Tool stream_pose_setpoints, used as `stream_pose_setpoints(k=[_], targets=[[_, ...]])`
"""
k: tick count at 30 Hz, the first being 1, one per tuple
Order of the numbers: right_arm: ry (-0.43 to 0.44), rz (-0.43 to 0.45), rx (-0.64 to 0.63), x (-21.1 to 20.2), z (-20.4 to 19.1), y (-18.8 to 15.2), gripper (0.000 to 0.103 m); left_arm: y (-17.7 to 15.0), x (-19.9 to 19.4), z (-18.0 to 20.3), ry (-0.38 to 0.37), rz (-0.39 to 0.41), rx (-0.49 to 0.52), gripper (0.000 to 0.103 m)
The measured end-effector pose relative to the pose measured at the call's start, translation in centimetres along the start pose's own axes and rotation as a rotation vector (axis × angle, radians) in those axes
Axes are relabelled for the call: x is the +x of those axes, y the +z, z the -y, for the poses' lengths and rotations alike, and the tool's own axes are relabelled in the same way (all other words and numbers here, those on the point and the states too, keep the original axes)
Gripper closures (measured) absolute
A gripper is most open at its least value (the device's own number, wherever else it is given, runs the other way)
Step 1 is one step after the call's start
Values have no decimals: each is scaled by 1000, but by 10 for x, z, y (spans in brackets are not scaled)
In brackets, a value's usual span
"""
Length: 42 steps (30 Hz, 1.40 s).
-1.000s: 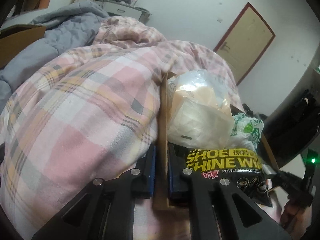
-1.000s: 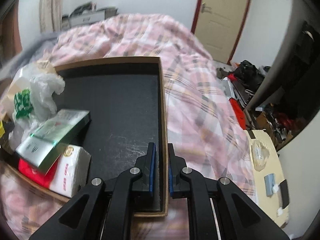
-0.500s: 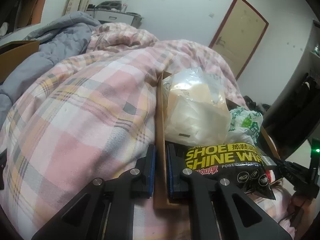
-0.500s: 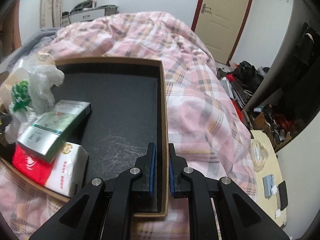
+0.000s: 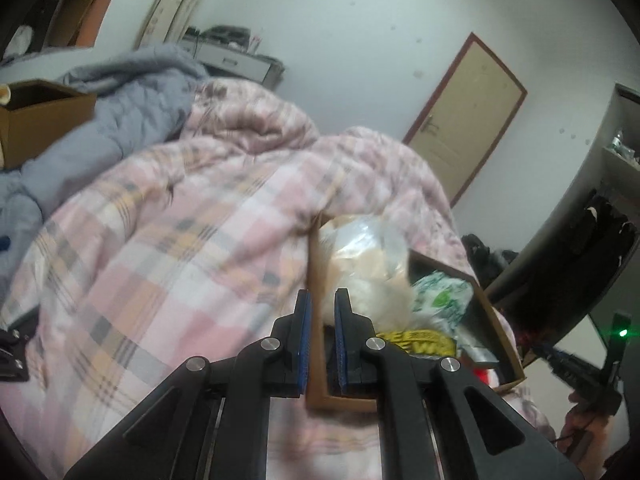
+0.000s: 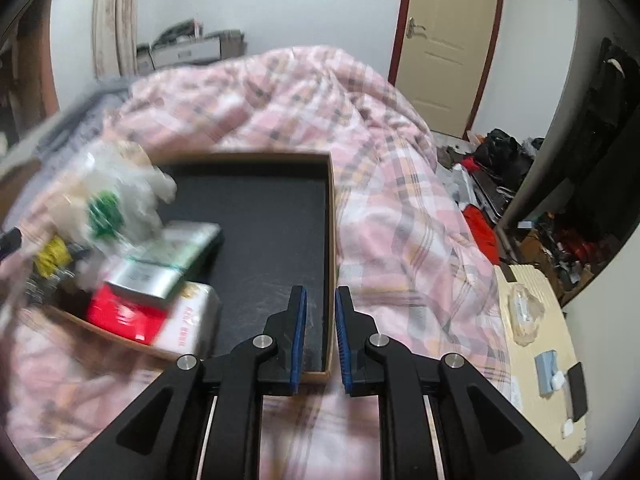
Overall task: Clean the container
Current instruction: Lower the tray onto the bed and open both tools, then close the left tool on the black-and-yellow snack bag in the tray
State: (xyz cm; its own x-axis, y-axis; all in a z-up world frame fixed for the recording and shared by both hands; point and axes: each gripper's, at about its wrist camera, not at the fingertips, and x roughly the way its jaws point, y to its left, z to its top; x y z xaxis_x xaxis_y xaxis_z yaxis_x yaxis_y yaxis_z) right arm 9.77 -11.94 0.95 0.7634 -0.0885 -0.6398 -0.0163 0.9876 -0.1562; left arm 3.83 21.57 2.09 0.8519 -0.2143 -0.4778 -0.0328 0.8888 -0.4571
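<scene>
**Left wrist view, left to right.** 1 open brown cardboard box (image 5: 44, 120) sits at the edge, beside a grey duvet (image 5: 132, 100). A pink plaid quilt (image 5: 160, 260) fills the middle. My left tongs (image 5: 322, 312) are narrow, their blue pads clamped on the left wall of the shallow cardboard tray (image 5: 344, 404), the container to be cleaned, which lies on the quilt. Inside it are a clear plastic bag (image 5: 368, 248), blurred, then a green-printed bag (image 5: 440, 300) and a pack with yellow lettering (image 5: 420, 340) that I cannot read here. A tan door (image 5: 464, 120) stands behind.

**Right wrist view, left to right.** The green-printed bag (image 6: 108, 212), a green-and-white carton (image 6: 168, 256) and, under it, a red-and-white tissue pack (image 6: 160, 316) crowd the tray's left end. The rest of its black floor (image 6: 272, 240) is bare. My right tongs (image 6: 321, 312) straddle the tray's right wall; the jaws have just been opening, and the wall stands between them with a gap on its inner side, so nothing is gripped. Quilt (image 6: 400, 220) lies to the right, then a cream tabletop (image 6: 532, 340).
</scene>
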Motion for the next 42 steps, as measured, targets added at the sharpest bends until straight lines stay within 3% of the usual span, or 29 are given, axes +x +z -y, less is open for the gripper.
stream_pose_setpoints(k=[1,2,3,4,5,6,7,8,9,11,18,21,30,34,35,42], targets=[[-5,29,4,-7,0,2,80,0,1,6,0,-7,21,97],[5,61,12,-15,-1,4,62,0,2,10,-3,-12,33,97],[41,101,25,-23,-1,5,36,-2,5,16,-8,-15,52,97],[111,140,44,-30,-2,4,22,-4,7,25,-10,-14,82,95],[166,155,52,-33,-4,2,8,-7,9,32,-3,-14,111,81],[210,161,56,-35,-7,-1,7,-11,10,45,10,-19,162,64],[213,166,48,-36,-13,-4,7,-15,10,53,0,-20,190,11],[199,179,35,-37,-18,-7,7,-18,7,60,-23,-9,202,0],[168,213,15,-38,-26,-11,7,-22,3,65,-52,20,213,0],[124,247,-11,-35,-38,-18,7,-27,4,75,-30,41,260,0],[31,213,-82,-16,-51,-30,7,-50,35,84,60,16,399,0],[37,200,-75,-17,-47,-30,7,-54,47,85,76,-38,419,0],[86,149,-78,-12,-44,-36,7,-58,53,83,78,-66,430,0],[91,144,-76,-11,-44,-37,7,-60,76,78,31,-231,410,0],[91,143,-74,-11,-44,-37,7,-61,78,78,24,-241,406,0],[99,136,-64,-9,-42,-36,7,-65,66,84,20,-179,439,5]])
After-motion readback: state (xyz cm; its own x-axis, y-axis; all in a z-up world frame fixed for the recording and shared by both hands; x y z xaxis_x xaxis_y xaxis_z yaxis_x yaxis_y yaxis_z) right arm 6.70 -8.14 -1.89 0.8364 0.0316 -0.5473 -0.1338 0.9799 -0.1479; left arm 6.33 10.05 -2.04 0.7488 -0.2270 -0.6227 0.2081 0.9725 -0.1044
